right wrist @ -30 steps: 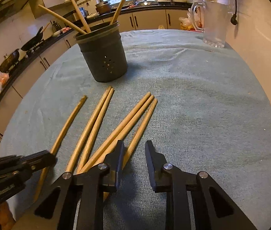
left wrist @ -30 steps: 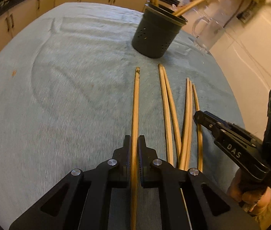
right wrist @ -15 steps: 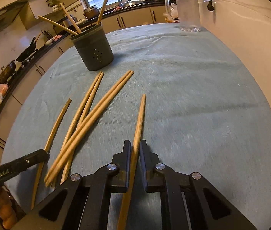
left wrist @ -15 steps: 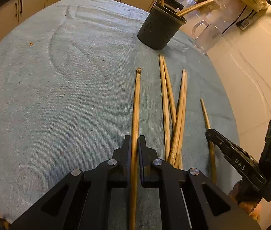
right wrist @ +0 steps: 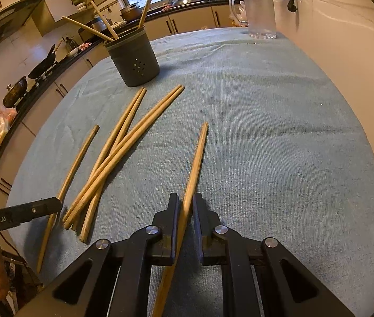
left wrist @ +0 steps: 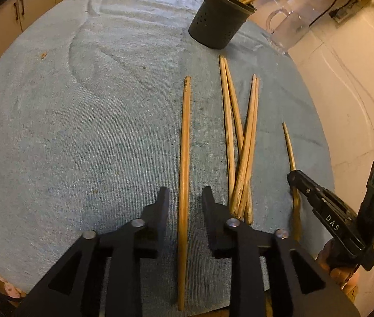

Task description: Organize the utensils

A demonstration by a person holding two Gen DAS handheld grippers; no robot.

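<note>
Teal cloth [left wrist: 81, 132], kitchen behind. Left gripper [left wrist: 184, 198]: jaws just parted, astride left chopstick [left wrist: 185, 145], released. Right gripper [right wrist: 185, 206]: clamped on right chopstick [right wrist: 197, 153]. Light, stiff, smooth; grip near thick end. Holder [right wrist: 134, 58] upper centre.

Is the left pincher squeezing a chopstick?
No, the left gripper stands open, its jaws having just opened, and the chopstick lies between them untouched.
</note>
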